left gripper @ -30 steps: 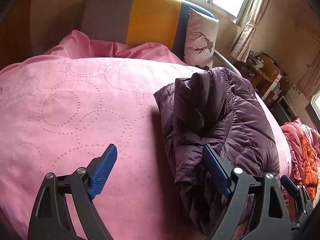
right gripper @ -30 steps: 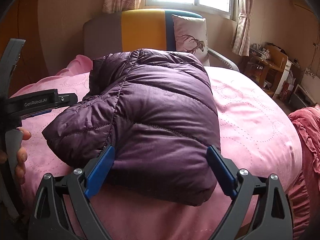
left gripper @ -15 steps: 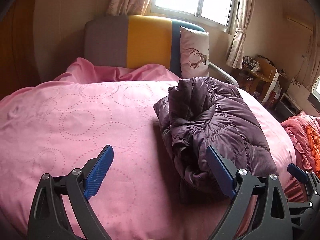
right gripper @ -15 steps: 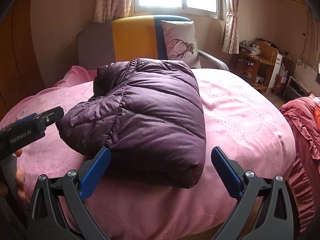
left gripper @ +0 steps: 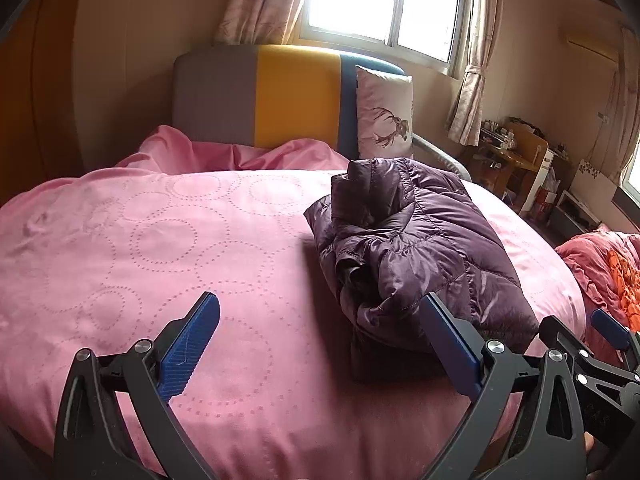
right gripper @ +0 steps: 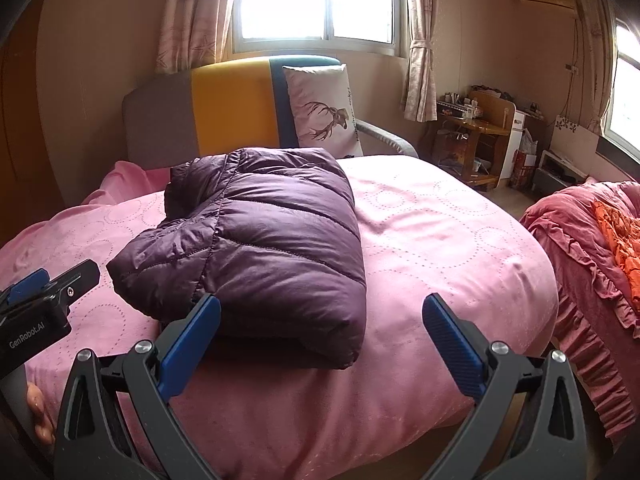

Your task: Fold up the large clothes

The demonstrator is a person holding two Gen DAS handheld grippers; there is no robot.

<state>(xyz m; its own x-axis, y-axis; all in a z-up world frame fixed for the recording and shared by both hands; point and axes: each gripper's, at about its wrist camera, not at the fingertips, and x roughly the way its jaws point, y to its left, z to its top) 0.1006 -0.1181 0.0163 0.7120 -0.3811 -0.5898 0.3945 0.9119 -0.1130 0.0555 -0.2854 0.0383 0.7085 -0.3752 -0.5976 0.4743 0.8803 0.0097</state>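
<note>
1. Purple down jacket (right gripper: 256,248) lies folded in a thick bundle on the pink bed (right gripper: 440,240), near its front edge.
2. Left gripper (left gripper: 320,340): fingers opening, nothing between them. Right gripper (right gripper: 320,340): fingers spread wide, empty.
3. Handling, judged: light, puffy, slick shell; springs back. Grasp at quilted seams or the folded edge.

Blown-out window (right gripper: 316,0) backlight, warm dim room, fisheye-curved dark corners

The folded purple quilted down jacket (right gripper: 260,240) hides the pink bedspread (right gripper: 440,240) beneath it. Clutter on the wooden corner desk (right gripper: 476,128) is too small to identify. The orange-patterned red quilt (left gripper: 608,264) is cut off at the picture's edge.
</note>
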